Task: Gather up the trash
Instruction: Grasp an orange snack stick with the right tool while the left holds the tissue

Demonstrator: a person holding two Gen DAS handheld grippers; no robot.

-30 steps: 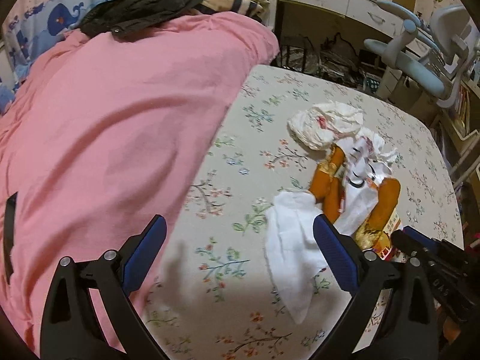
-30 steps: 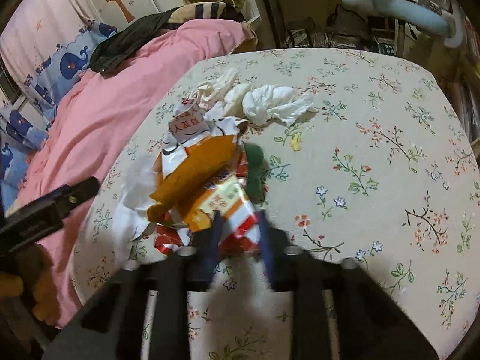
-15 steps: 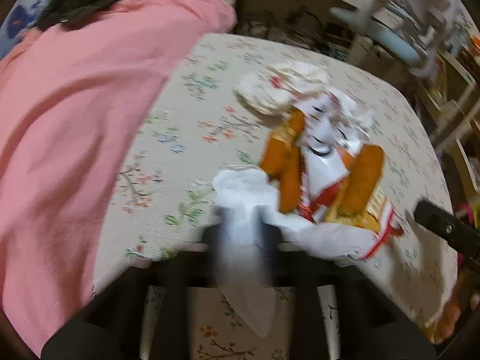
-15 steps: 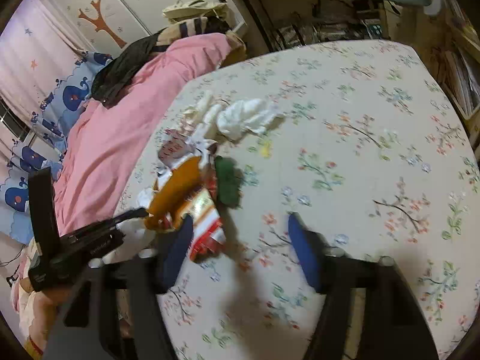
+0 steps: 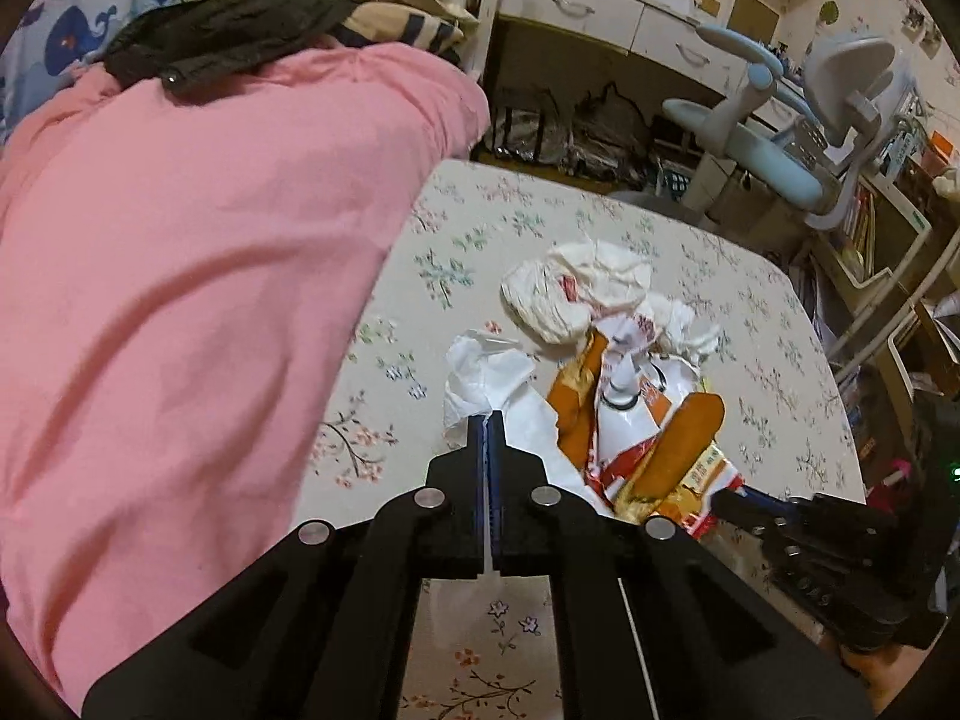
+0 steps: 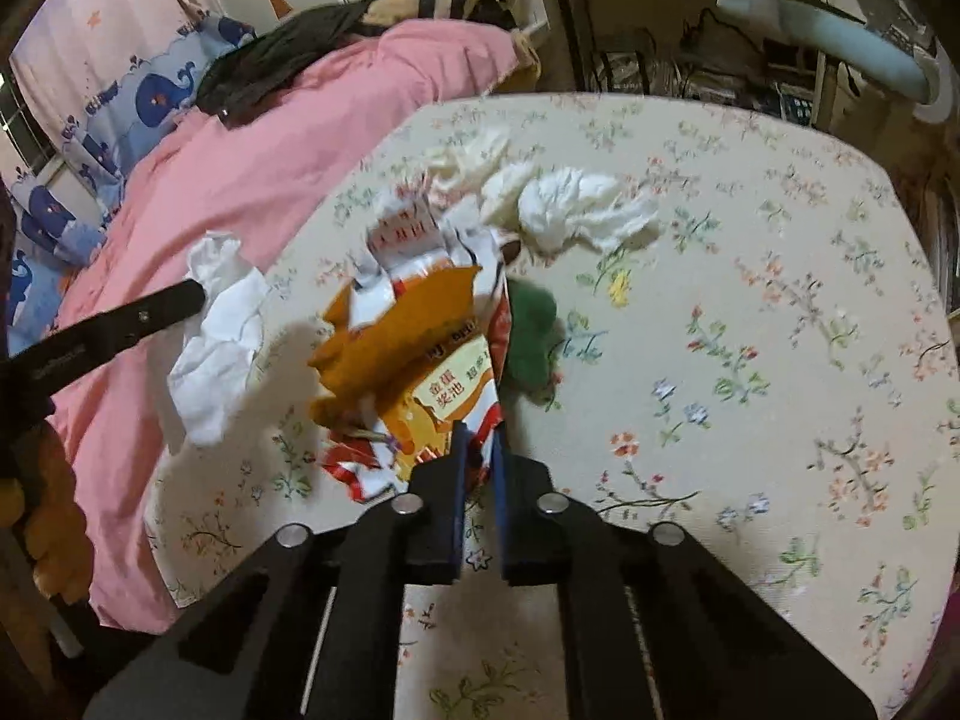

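Note:
Trash lies on a floral tablecloth (image 5: pixel 762 324). My left gripper (image 5: pixel 487 420) is shut on a white crumpled paper sheet (image 5: pixel 486 369), also seen in the right wrist view (image 6: pixel 219 330). My right gripper (image 6: pixel 478 438) is shut on the near edge of an orange, red and white snack bag (image 6: pixel 414 348), which also shows in the left wrist view (image 5: pixel 648 438). Crumpled white tissues (image 6: pixel 570 210) lie just beyond the bag, with a cream wad (image 5: pixel 570 294). A dark green scrap (image 6: pixel 528 336) lies at the bag's right edge.
A pink blanket (image 5: pixel 180 276) covers the bed along the table's left side, with dark clothes (image 5: pixel 228 36) on it. A pale blue office chair (image 5: pixel 798 120) and a desk with drawers (image 5: pixel 606 12) stand beyond the table. Bags sit under the desk.
My left gripper has closed on the white paper sheet. My right gripper, briefly open half a second ago, has closed on the snack bag's near edge again.

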